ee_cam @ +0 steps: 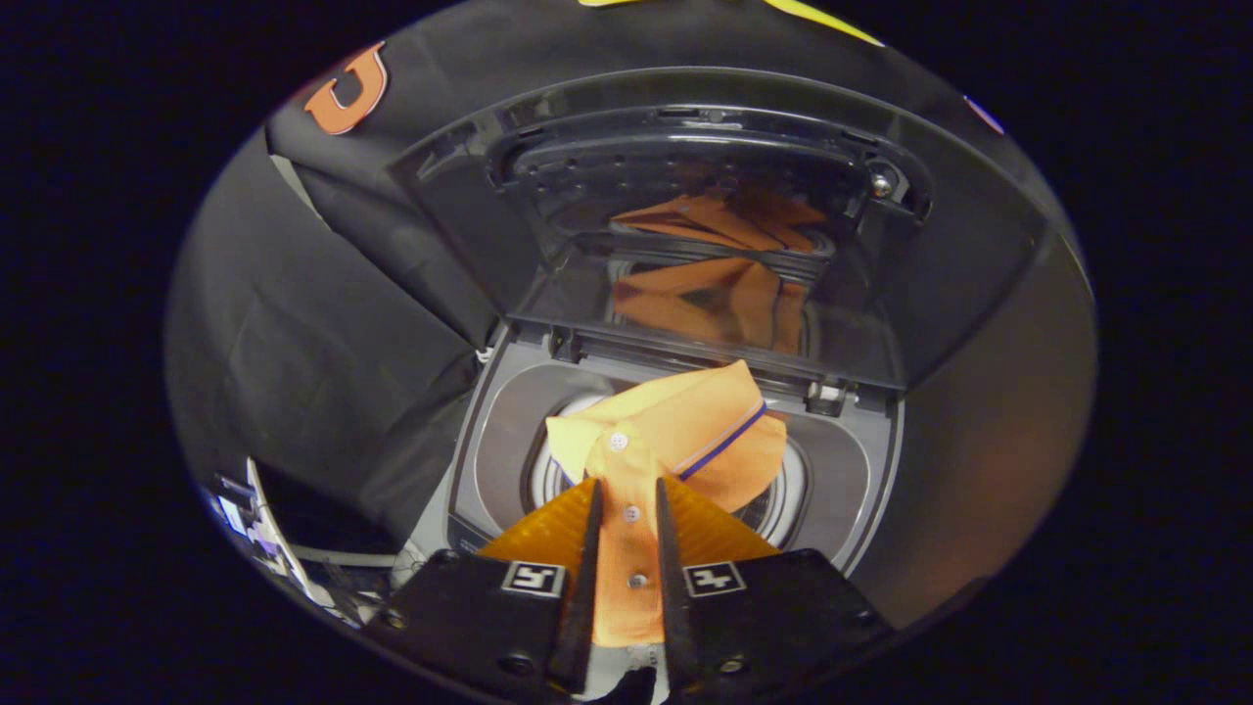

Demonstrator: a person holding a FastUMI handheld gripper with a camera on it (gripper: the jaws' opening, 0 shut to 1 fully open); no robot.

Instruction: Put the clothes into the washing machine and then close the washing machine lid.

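Observation:
An orange polo shirt (675,426) with white buttons and a dark stripe on its collar hangs over the round drum opening of the top-loading washing machine (861,480). My gripper (626,494) is shut on the shirt's button placket, which runs up between the two fingers (591,548). The collar spreads out just beyond the fingertips. The machine's dark transparent lid (705,196) stands raised behind the opening, and the shirt is mirrored in it.
Black cloth walls surround the machine on the left and behind. Some light-coloured equipment (259,534) stands low at the left, beside the machine's front corner.

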